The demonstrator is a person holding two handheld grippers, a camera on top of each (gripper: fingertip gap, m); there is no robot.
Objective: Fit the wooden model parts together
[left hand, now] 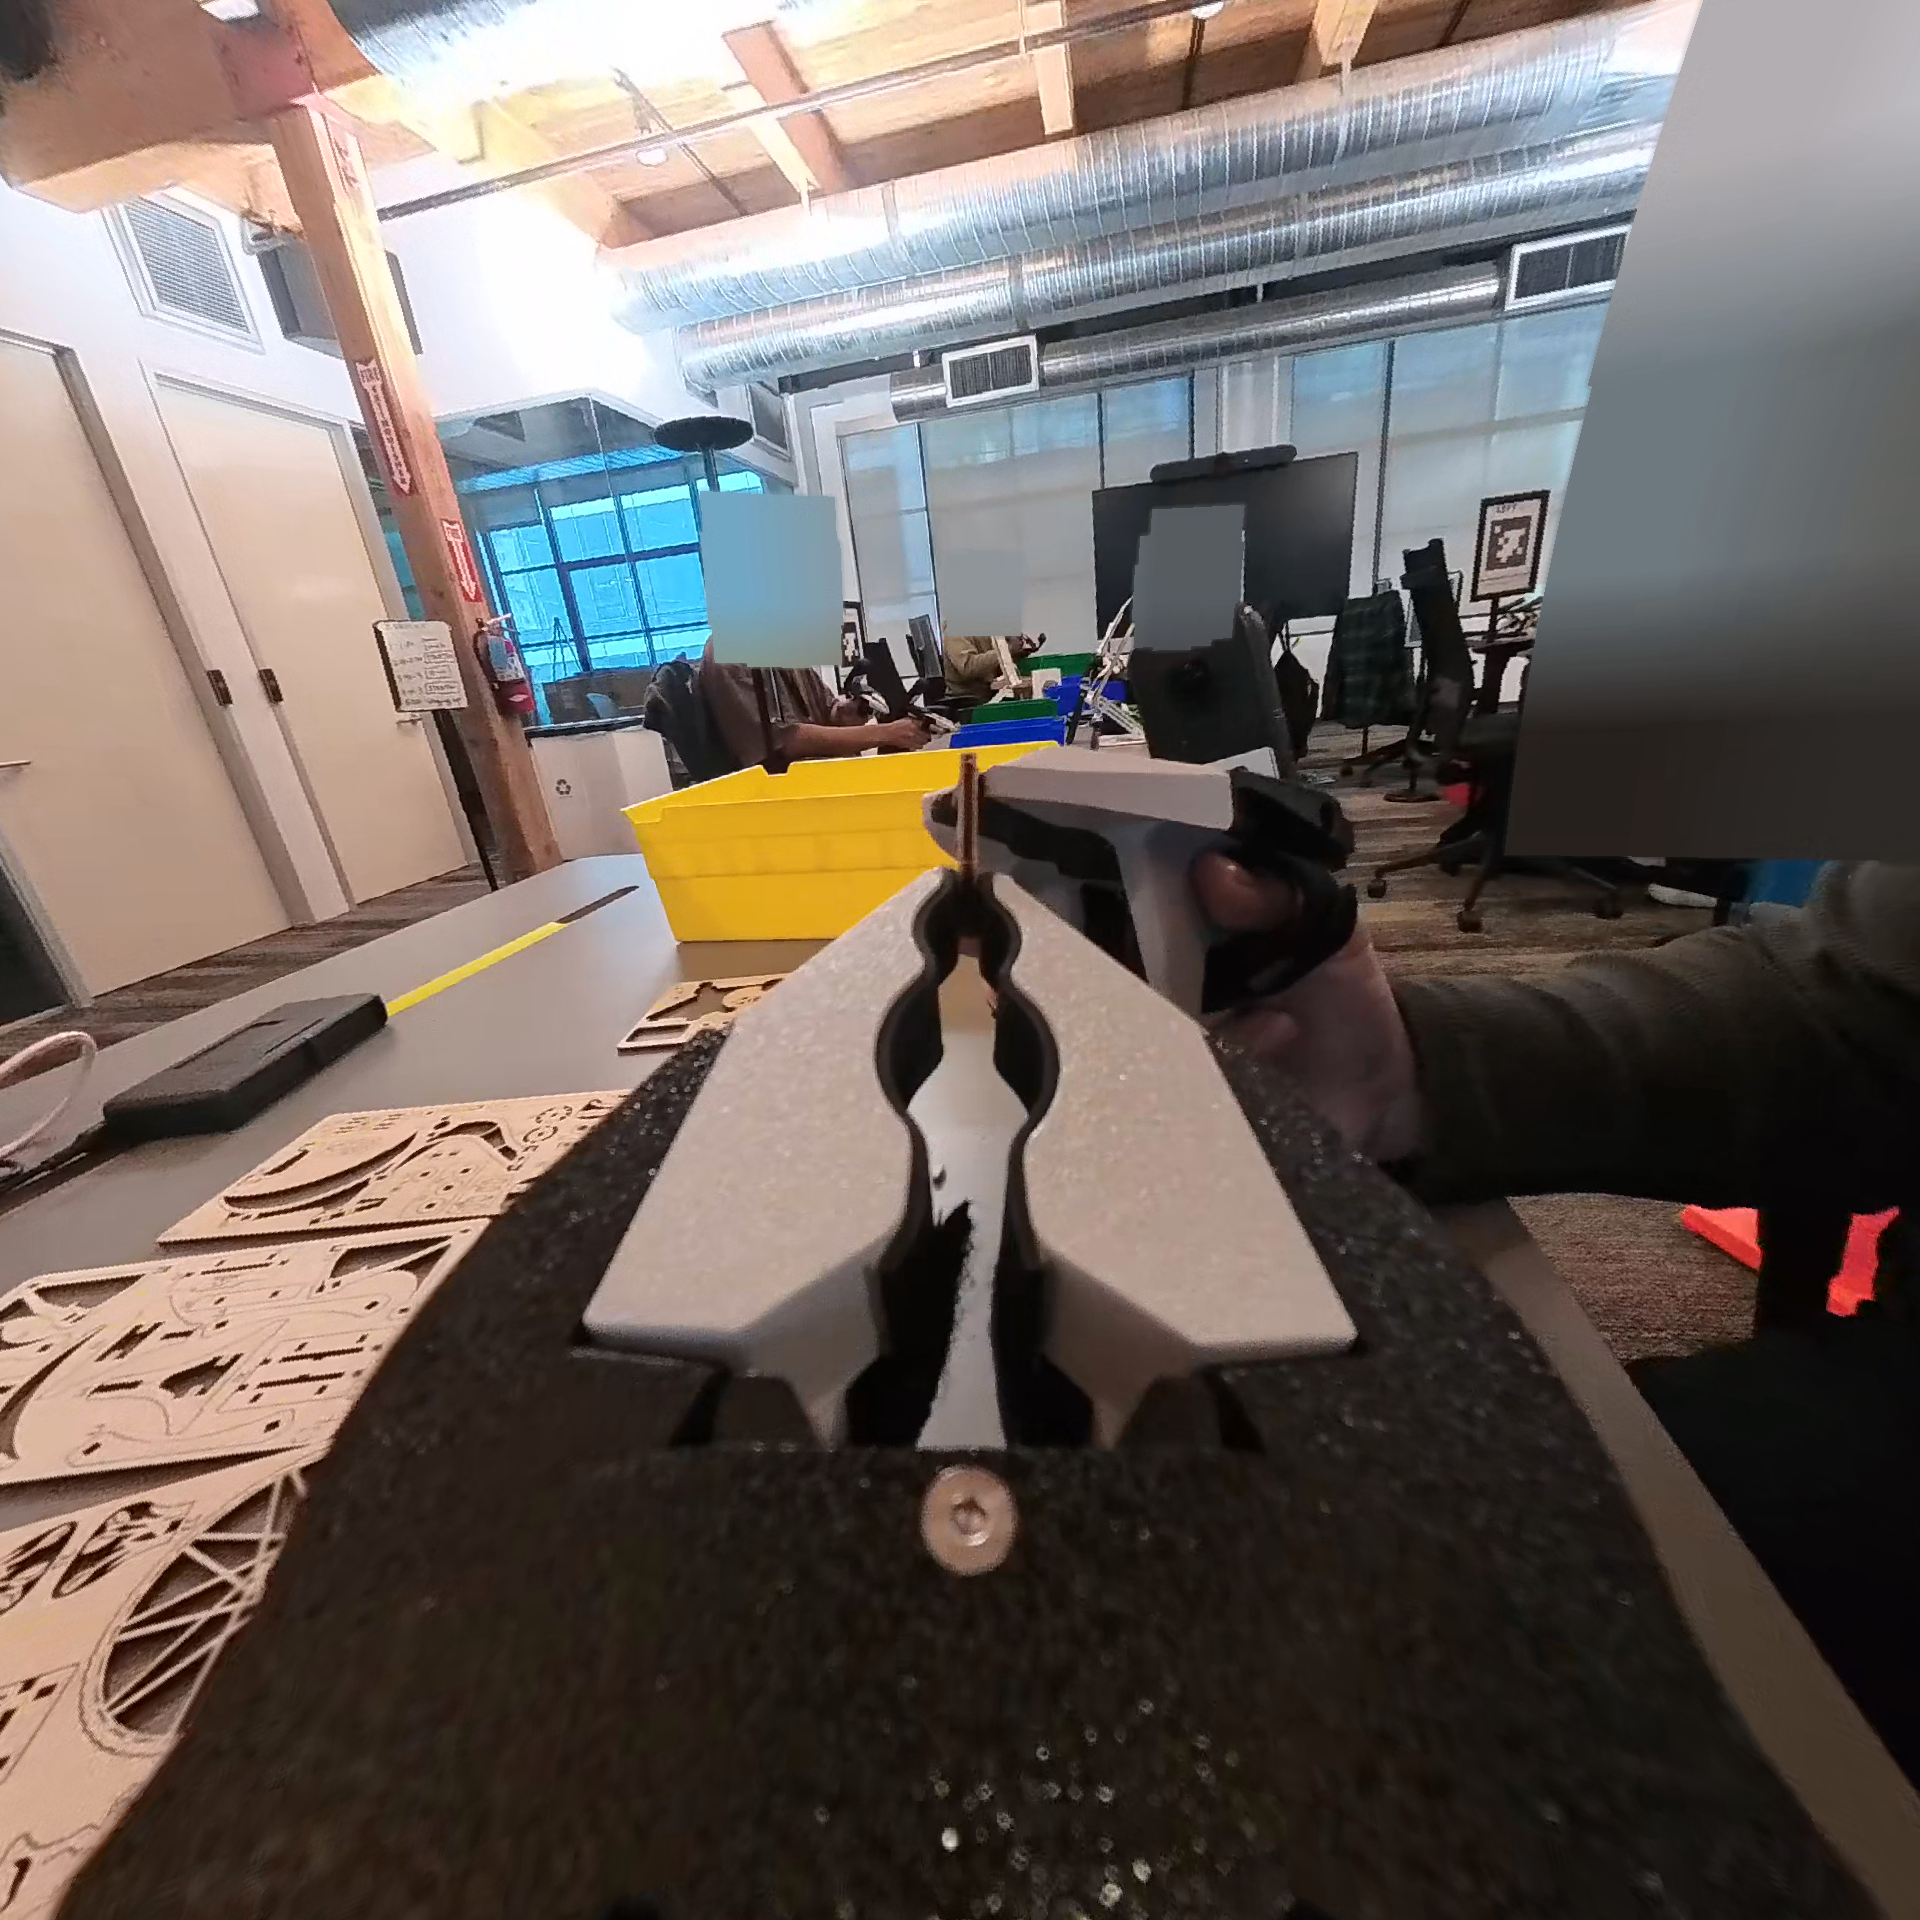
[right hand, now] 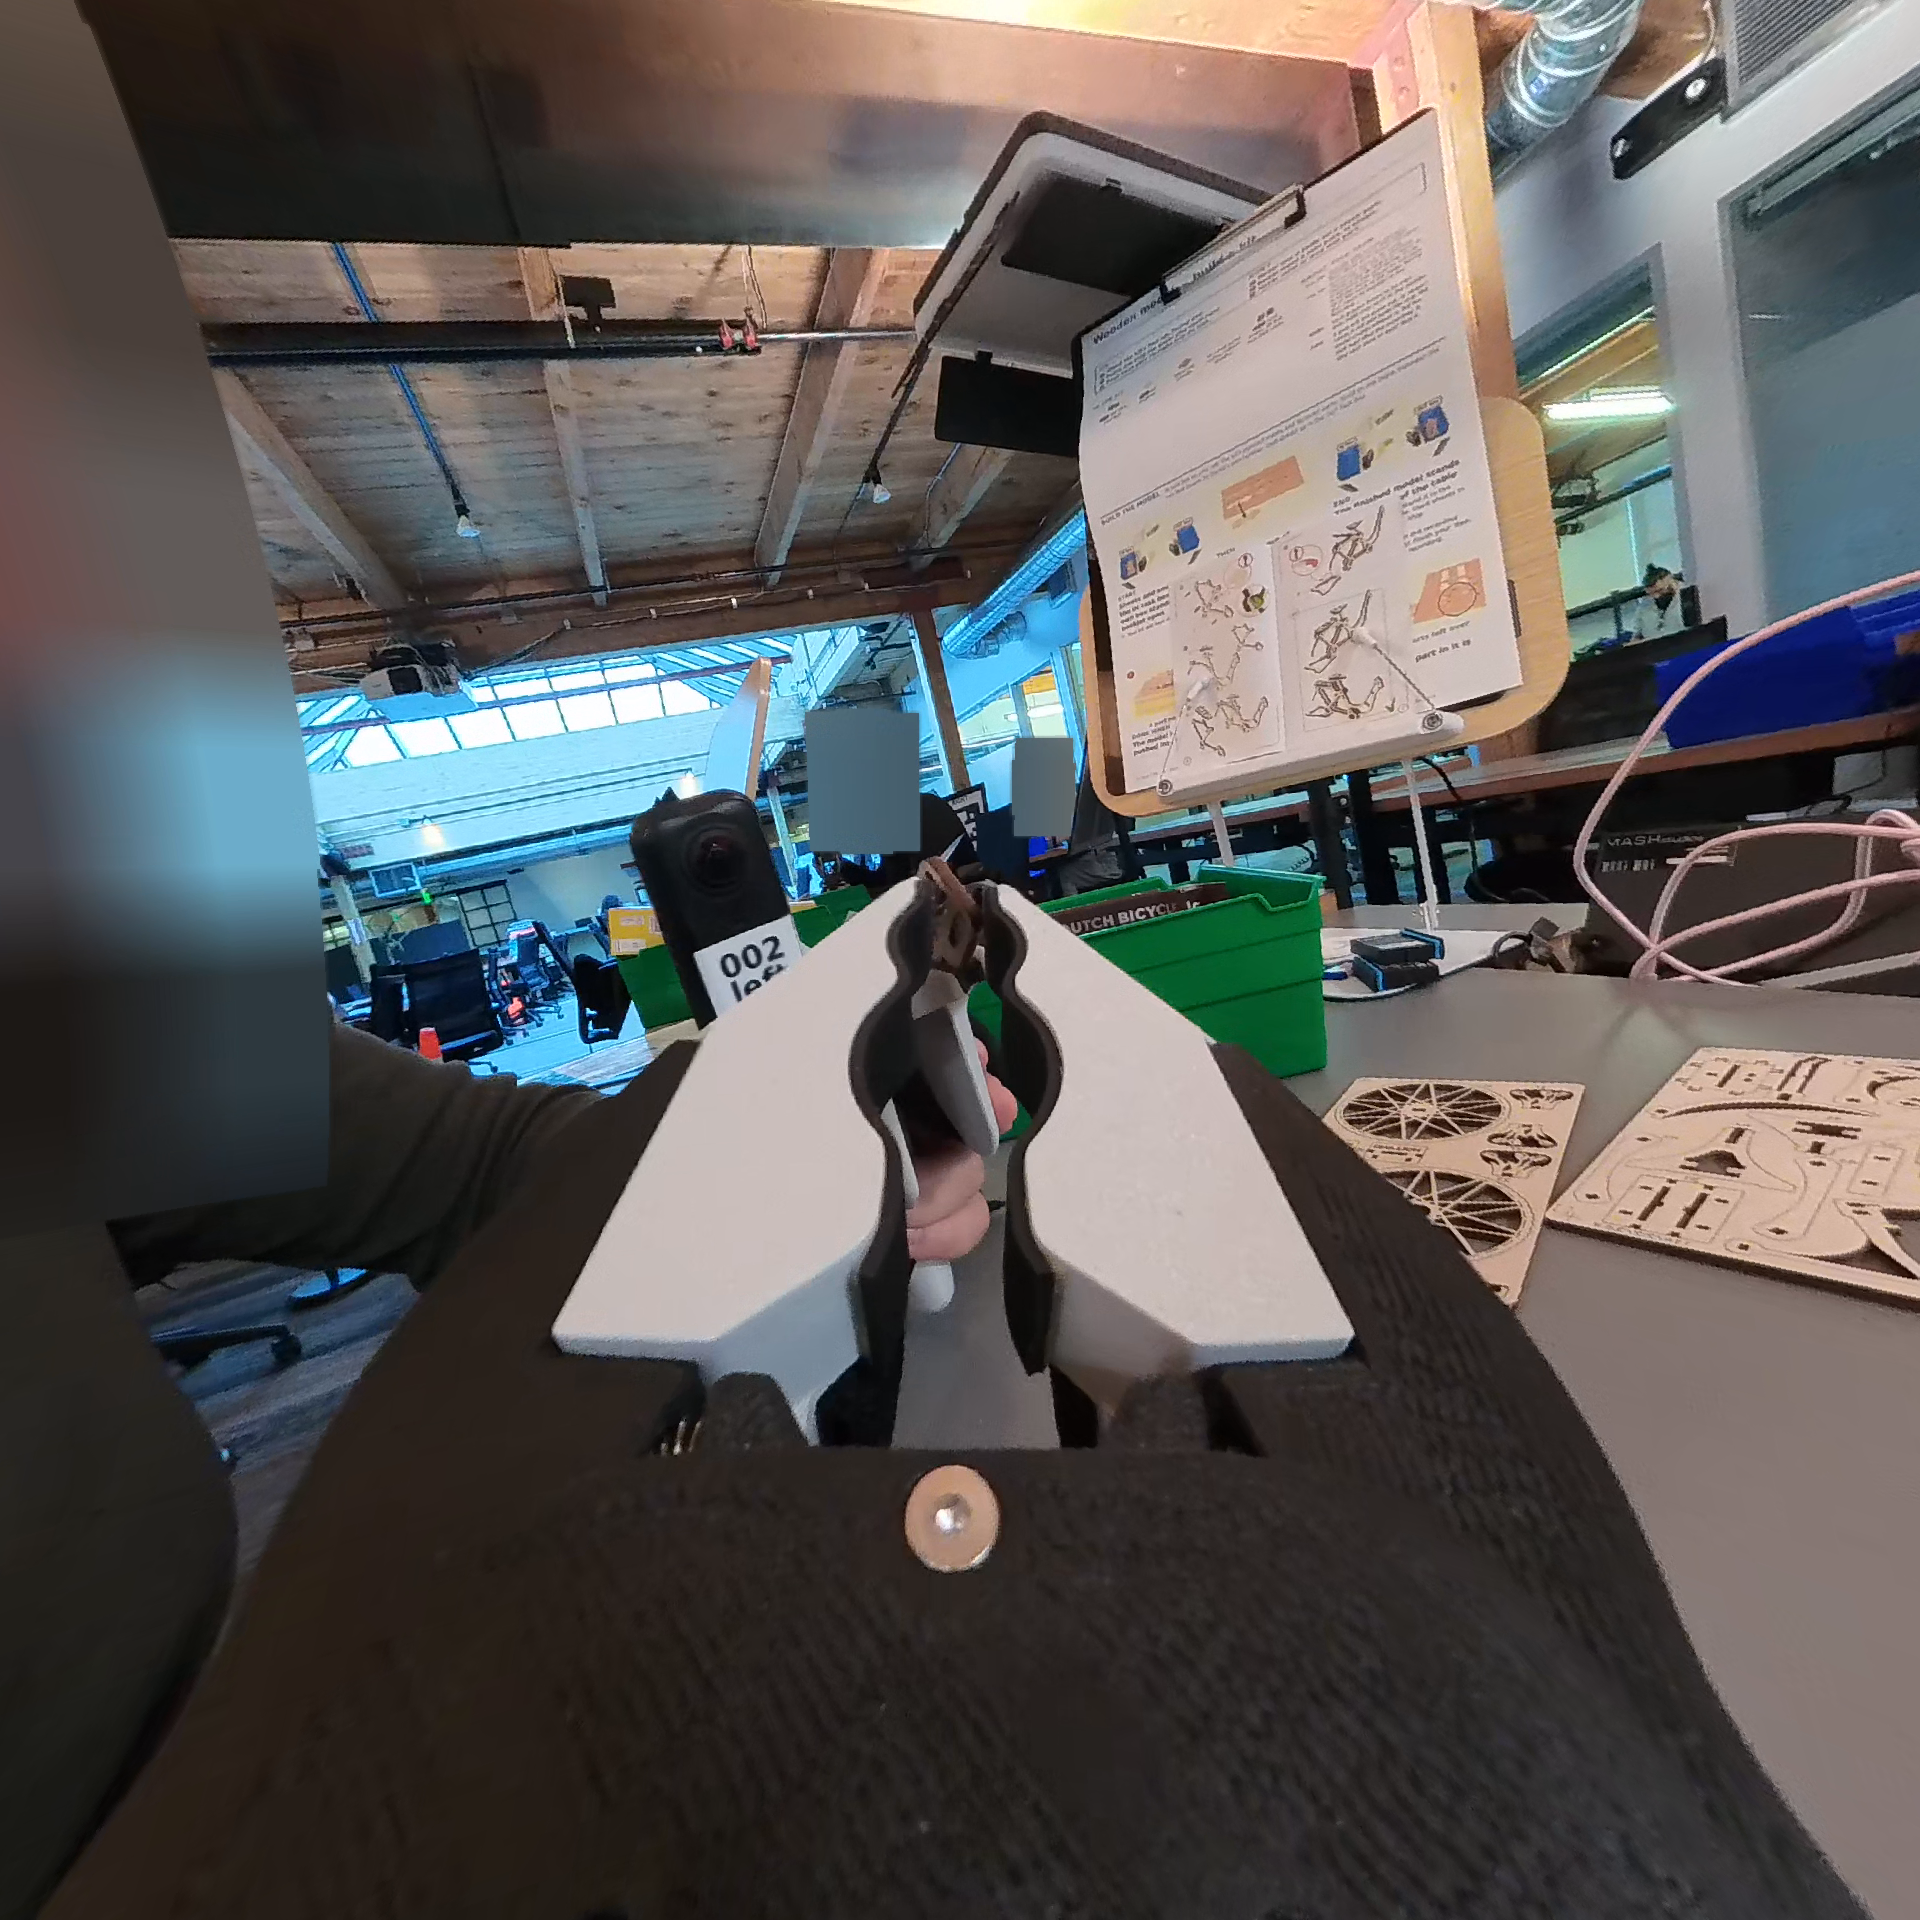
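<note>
In the left wrist view my left gripper (left hand: 968,885) is shut on a thin wooden part (left hand: 968,821), seen edge-on and sticking up from the tips. My right gripper (left hand: 954,823) reaches in from the right, held by a gloved hand, and its tips meet that part. In the right wrist view my right gripper (right hand: 951,896) is shut on a small brown wooden part (right hand: 948,925). The left gripper's grey finger (right hand: 961,1081) shows just behind it. Whether the two grippers hold one part or two joined parts I cannot tell. Both are held above the grey table (left hand: 499,997).
Laser-cut wooden sheets lie at the lower left (left hand: 208,1340) and to the right (right hand: 1766,1174). A yellow bin (left hand: 790,852), a green bin (right hand: 1205,966), a black flat case (left hand: 249,1060), an instruction sheet on a stand (right hand: 1299,488) and pink cables (right hand: 1766,935) stand around. The tips of both grippers are at nearly the same place.
</note>
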